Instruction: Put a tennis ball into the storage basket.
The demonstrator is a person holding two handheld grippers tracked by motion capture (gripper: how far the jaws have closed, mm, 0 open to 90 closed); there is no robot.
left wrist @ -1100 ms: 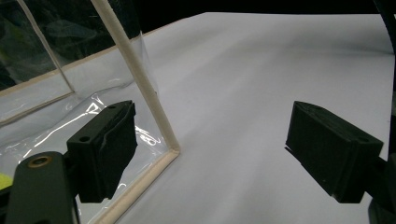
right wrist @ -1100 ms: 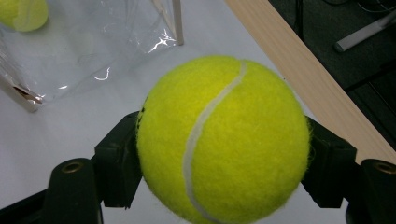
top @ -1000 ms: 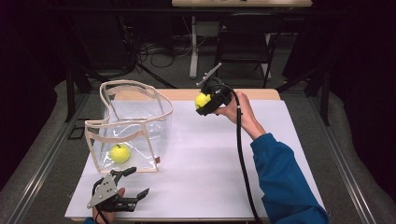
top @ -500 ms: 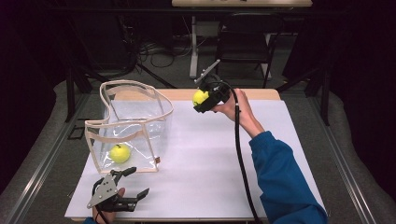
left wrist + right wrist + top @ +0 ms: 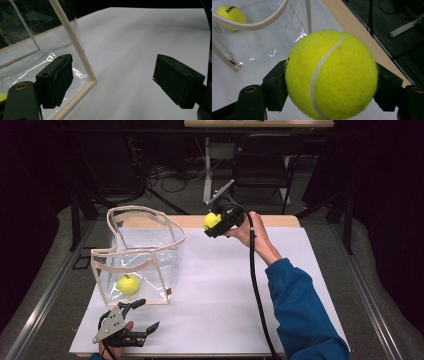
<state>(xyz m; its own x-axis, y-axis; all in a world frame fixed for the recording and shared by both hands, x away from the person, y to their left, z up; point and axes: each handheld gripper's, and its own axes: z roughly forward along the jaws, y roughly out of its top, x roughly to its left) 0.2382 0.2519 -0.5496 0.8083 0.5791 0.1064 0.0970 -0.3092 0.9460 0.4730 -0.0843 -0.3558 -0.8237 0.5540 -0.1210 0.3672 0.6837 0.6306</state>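
The right gripper [image 5: 214, 222] has its jaws pinched on a tennis ball [image 5: 211, 220], one black pad on each flank of it, and in the right gripper view the ball [image 5: 331, 75] bulges well beyond both pads, so the hold sits across its widest part. It hangs in the air over the far edge of the table [image 5: 225, 295], at about twelve o'clock from the table's middle. Out from there, at roughly nine o'clock from the held ball, stands the clear bag [image 5: 145, 252] with its cream-trimmed mouth gaping upward, and a second ball [image 5: 128, 284] already lies on its floor toward the near-left corner. The left gripper [image 5: 137, 320] rests low at about seven o'clock on the table, jaws spread wide and holding nothing; in its own view one pad [image 5: 56, 80] sits just beside the bag's near corner seam [image 5: 75, 45], while the other stands well apart over bare table. The step in hand looks to me like carrying the ball over and into the bag. To do it well I would bring it across high enough to clear the rim (that soft trim looks likely to fold if bumped), centre it over the open mouth, lower it inside before letting go, and perhaps let the left gripper steady the near corner.
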